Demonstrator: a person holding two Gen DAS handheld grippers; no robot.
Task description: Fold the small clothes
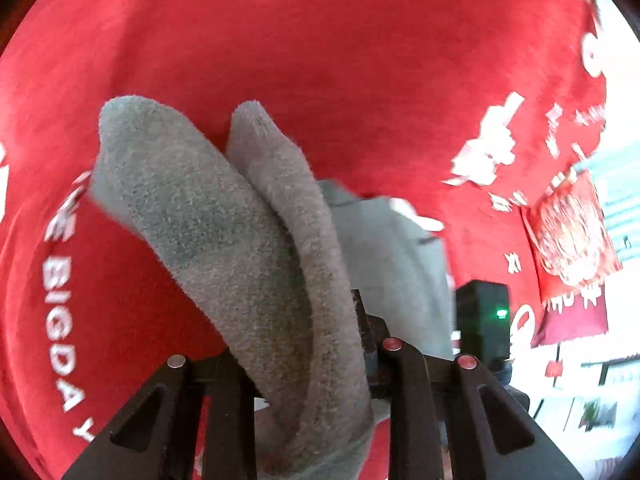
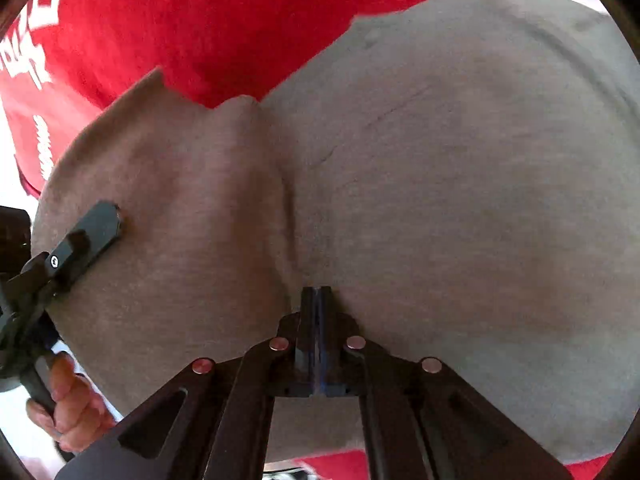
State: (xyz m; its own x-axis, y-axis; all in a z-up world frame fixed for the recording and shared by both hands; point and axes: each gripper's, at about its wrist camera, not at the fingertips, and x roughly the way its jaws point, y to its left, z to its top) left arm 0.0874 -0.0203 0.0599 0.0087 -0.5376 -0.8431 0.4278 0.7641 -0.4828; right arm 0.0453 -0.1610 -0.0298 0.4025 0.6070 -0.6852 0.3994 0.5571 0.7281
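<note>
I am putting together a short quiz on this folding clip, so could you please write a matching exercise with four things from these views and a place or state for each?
Things:
1. grey garment
2. red cloth
3. green light
4. hand

Places or states:
A. glowing on a black box
B. printed with white lettering
C. wrapped round the handle of the left gripper
D. pinched between the closed fingers of the right gripper

Pairs: 1-D, 2-B, 3-A, 4-C
</note>
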